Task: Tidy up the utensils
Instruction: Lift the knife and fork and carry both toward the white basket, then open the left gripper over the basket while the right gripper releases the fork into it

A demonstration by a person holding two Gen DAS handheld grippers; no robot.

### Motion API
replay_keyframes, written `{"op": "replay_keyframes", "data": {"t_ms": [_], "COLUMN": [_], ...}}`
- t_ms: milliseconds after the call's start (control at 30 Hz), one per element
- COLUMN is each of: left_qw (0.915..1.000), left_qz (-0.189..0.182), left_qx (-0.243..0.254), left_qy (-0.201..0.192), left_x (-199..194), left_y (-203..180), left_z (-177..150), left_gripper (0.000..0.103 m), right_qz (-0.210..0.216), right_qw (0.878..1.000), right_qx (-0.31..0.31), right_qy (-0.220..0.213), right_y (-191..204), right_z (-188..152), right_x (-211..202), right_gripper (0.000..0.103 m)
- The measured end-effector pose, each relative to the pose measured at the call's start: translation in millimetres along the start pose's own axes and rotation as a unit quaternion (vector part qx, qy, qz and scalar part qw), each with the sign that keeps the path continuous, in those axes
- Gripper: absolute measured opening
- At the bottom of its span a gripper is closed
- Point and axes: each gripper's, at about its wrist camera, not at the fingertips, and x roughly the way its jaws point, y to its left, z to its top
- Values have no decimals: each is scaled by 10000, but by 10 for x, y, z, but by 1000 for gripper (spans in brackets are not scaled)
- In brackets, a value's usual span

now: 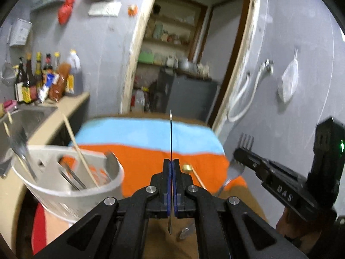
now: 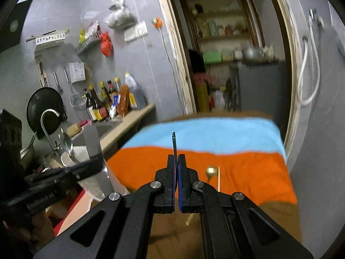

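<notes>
My left gripper [image 1: 171,161] is shut on a table knife [image 1: 170,133], seen edge-on with its blade up. In the right wrist view the same left gripper [image 2: 97,161] shows at the left with the knife's flat blade [image 2: 91,139]. My right gripper [image 2: 176,157] is shut on a fork [image 2: 174,143], also edge-on. From the left wrist view the right gripper [image 1: 239,153] holds the fork [image 1: 246,141] tines up at the right. A white utensil holder [image 1: 64,196] with several utensils stands at the left, below and left of the knife.
An orange and blue cloth [image 1: 151,157] covers the table. On it lie a chopstick [image 1: 198,179], a gold-tipped piece [image 1: 187,168] and a spoon [image 1: 186,232]. A sink [image 1: 30,116] and sauce bottles [image 1: 43,82] are at the left; a doorway [image 2: 232,54] is behind.
</notes>
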Motion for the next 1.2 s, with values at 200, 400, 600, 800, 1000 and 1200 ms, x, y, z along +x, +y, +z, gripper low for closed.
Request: {"op": "replay_keyframes", "data": {"t_ms": [200,400,600,800,1000,1200], "left_qw": [9992,9973,9942,9916,9920,9938], "left_qz": [9,196,537,767,724,635], "left_qx": [-169,-217,-169,-352,-530,-467], "left_qy": [-368,-669,-918,-981,-890,-789], "left_x": [-293,-608,-844,-896,-773,-632], "left_y": [279,610,1018,1489,1730,1754], "left_z": [372,615,746,779,729,612], "left_gripper": [2,2,2,2,2,2], "right_qz": [-211,-212,-68,-107,-430,-719], "right_qw": [9989,9954,9904,9883,9848,9804], "right_qx": [-155,-267,-493,-815,-1320,-1667], "right_qy": [-390,-892,-1291,-1284,-1042,-766], "right_y": [302,657,1115,1529,1799,1908], "right_z": [433,796,1042,1035,898,772], "right_x": [-170,-334,-307,-118,72,186], "right_gripper": [2,2,2,2,2,2]}}
